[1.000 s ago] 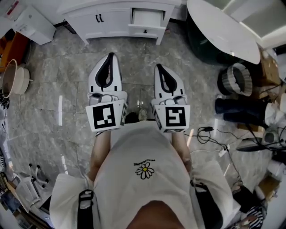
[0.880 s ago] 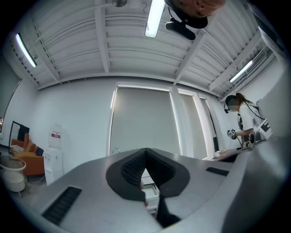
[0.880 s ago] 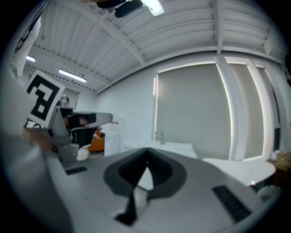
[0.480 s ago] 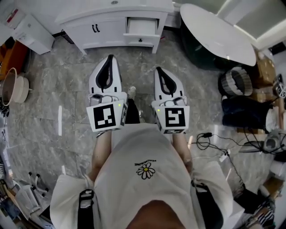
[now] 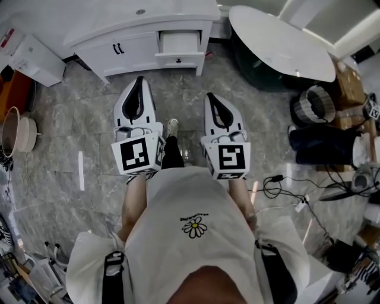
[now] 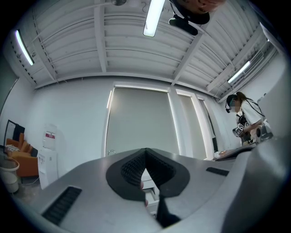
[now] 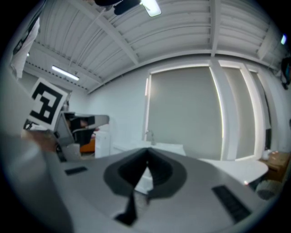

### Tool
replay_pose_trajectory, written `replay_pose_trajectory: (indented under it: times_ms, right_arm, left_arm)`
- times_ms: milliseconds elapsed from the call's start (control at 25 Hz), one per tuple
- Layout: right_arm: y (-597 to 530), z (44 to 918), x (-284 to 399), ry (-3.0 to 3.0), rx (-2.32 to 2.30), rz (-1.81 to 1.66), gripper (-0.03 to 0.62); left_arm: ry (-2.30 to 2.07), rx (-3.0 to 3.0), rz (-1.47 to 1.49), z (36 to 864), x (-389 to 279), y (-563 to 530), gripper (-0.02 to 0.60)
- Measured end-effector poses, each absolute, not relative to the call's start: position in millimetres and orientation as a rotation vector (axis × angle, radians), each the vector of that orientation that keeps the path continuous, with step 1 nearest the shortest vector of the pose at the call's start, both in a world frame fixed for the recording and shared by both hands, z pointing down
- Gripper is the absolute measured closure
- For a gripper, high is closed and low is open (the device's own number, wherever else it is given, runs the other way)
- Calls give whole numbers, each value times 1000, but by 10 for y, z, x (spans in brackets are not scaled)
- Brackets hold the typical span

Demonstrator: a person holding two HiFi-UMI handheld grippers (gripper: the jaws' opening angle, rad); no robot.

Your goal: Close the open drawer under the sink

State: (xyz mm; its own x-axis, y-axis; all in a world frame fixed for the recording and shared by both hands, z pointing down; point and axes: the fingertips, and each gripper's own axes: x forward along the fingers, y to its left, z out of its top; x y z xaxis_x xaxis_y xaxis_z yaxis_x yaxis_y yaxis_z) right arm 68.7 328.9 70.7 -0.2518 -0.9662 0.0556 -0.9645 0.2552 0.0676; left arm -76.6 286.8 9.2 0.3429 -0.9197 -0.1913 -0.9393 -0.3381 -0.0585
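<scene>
Jaws first: the left gripper point(image 6: 145, 152) has both jaws clenched together at the tips with nothing caught in them. There's just a small triangular gap behind the tips where a bit of white furniture peeks through. Same deal on the right gripper point(image 7: 148, 158), squeezed tight and empty.

From the head view, both grippers sit side by side out in front of the person's chest. They point across the grey marble floor point(image 5: 71, 130) toward the white cabinet point(image 5: 133, 56). A shoe point(image 5: 172, 126) shows on the floor between them.

The drawer point(image 5: 178, 43) is on the cabinet's right-hand side as seen from the head view, right under the sink point(image 5: 142, 15). It's pulled out toward the person, with a small dark knob point(image 5: 177, 60) on its front panel. The doors next to it have dark handles point(image 5: 118, 48). Both grippers are well apart from the drawer and touch nothing. Just right of the cabinet there's a big white oval surface point(image 5: 279, 41).
</scene>
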Motion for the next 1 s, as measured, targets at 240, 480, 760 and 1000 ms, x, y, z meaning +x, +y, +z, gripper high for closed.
replay_pose_trajectory:
  times_ms: [240, 480, 760, 1000]
  right_arm:
    - [3185, 821, 688, -2401, 1872, 2, 565]
    - [2982, 920, 622, -2394, 1854, 22, 565]
    - [2548, 1094, 557, -2370, 1837, 68, 565]
    - [1882, 1181, 572, -2332, 1859, 103, 565]
  left_arm:
    - [1723, -2458, 158, 188, -790, 2757, 563]
    - [1751, -2474, 157, 312, -858, 2546, 563]
    - [1771, -2499, 123, 491, -919, 2083, 563]
    - [1768, -2520, 103, 559, -907, 1382, 563]
